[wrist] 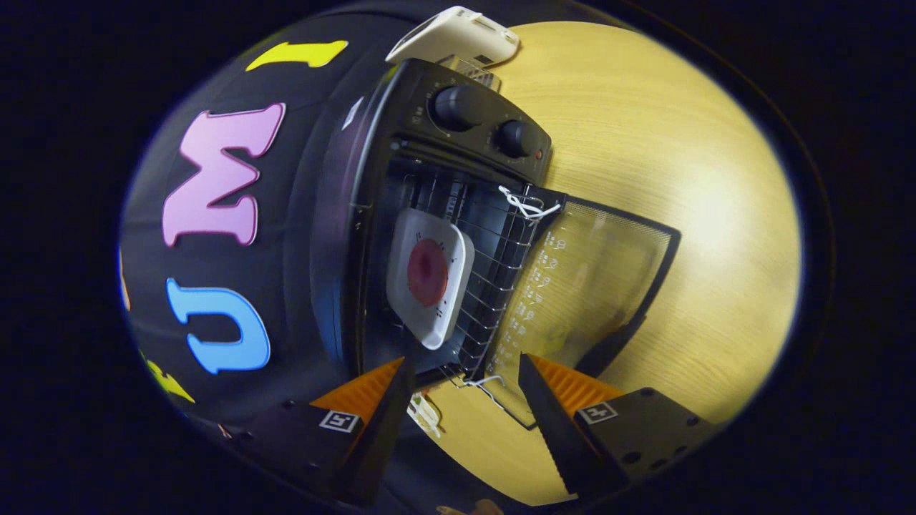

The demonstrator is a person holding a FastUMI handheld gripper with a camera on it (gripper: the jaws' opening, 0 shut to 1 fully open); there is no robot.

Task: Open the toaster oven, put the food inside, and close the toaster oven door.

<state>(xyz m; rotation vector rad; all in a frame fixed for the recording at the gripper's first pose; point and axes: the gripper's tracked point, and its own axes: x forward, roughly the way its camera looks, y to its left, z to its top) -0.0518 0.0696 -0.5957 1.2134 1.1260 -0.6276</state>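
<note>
The view is rolled sideways. A black toaster oven [401, 121] with two knobs stands on a wooden table, just beyond my fingers. Its glass door [594, 286] lies fully folded down onto the table. On the wire rack [494, 286] inside sits a white square plate [429, 282] carrying a round dark-red piece of food [428, 272]. My gripper [465, 372] hovers open before the oven's mouth, near the corner of the door, with nothing between its fingers.
The light wooden table [680, 179] stretches beyond the door. A white appliance [458, 36] stands behind the oven. White string [526, 204] is tied at the rack's corner, and another white tie [426, 413] hangs near my fingers.
</note>
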